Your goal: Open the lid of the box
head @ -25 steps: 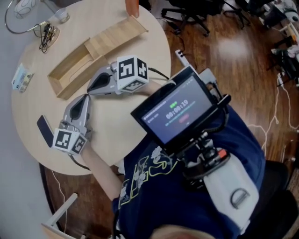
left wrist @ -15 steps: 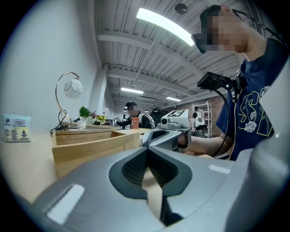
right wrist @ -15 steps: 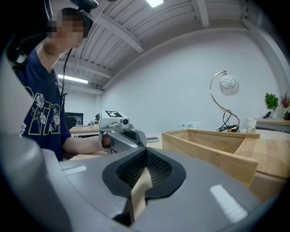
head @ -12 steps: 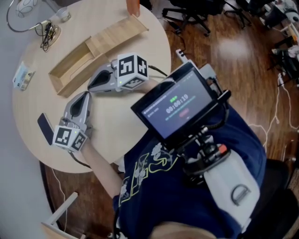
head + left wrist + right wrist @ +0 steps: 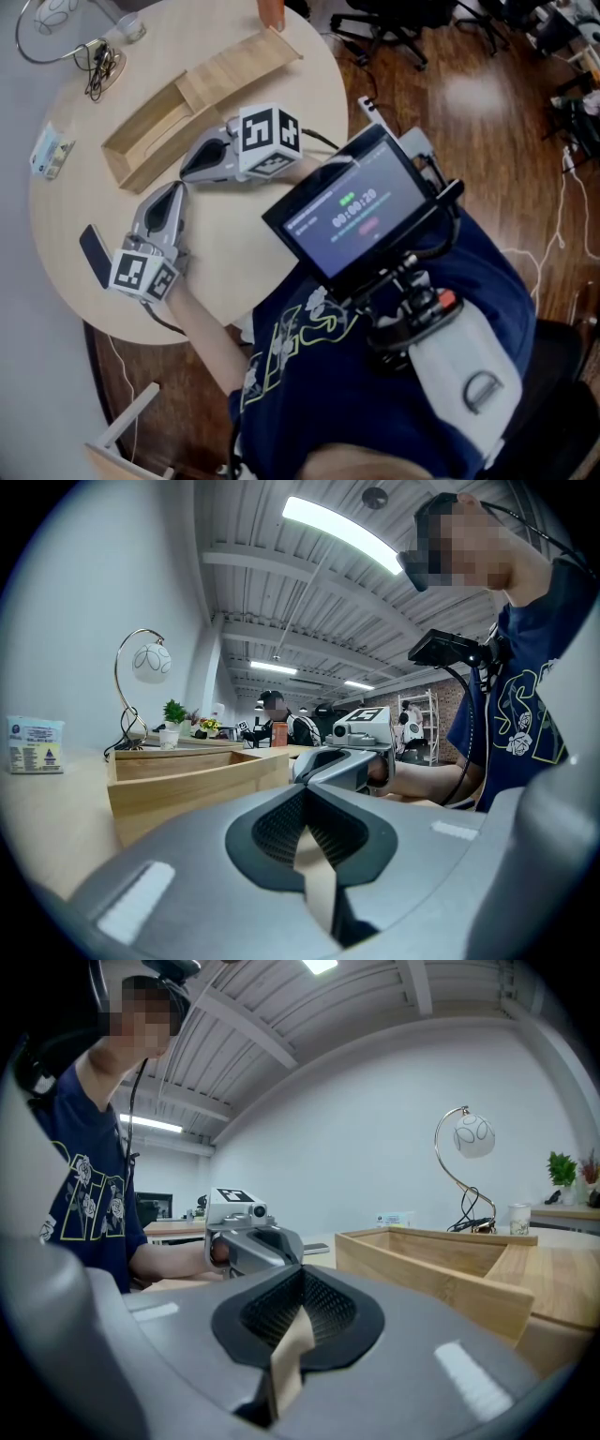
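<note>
Round table [image 5: 230, 239] bears box [image 5: 150, 133], phone [image 5: 94, 256], packet [image 5: 47, 154], cables [image 5: 97, 67].

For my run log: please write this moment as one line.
left gripper shut, empty | right gripper shut, empty | box open | lid flat

Round table [image 5: 84, 202] bears a wooden box [image 5: 155, 127], phone [image 5: 94, 255] and packet [image 5: 47, 152]

Screen [image 5: 352, 214] at the person's chest: timer reads 00:00:20, line beneath illegible | marker cubes [image 5: 269, 139] on right hand-held gripper [image 5: 187, 172] and left hand-held gripper [image 5: 174, 190]: black-and-white square codes, no lettering | packet [image 5: 49, 150] on table [image 5: 234, 244]: print too small to read.
</note>
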Action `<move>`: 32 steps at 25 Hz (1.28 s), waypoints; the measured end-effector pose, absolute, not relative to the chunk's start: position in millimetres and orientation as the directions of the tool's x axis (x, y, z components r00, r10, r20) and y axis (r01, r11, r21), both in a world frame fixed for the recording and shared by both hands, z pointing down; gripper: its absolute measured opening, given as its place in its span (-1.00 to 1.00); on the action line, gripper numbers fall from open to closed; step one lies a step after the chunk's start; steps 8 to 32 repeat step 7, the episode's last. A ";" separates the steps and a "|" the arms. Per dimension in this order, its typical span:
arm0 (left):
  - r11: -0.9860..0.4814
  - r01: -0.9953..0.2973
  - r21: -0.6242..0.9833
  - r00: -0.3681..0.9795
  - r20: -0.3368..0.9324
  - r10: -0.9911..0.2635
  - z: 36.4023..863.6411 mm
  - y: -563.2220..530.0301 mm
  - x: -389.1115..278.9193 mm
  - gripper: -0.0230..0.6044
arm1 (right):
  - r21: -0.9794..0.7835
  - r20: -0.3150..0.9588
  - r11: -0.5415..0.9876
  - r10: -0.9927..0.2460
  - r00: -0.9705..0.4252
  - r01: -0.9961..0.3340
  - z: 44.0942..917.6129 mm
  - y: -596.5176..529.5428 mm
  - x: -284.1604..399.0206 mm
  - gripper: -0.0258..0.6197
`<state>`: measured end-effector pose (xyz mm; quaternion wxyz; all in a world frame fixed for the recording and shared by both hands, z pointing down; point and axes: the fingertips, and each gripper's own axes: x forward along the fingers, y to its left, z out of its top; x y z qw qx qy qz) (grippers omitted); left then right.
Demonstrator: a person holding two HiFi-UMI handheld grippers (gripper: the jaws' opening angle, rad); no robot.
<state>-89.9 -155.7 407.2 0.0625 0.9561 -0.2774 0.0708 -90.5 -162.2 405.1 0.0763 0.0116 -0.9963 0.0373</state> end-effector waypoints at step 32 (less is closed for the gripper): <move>-0.842 -0.533 0.081 0.839 0.180 -0.513 409.3 -155.3 -92.8 -0.92 | -0.075 0.145 0.997 -0.024 -0.989 -0.035 407.5 -162.2 -95.0 -0.88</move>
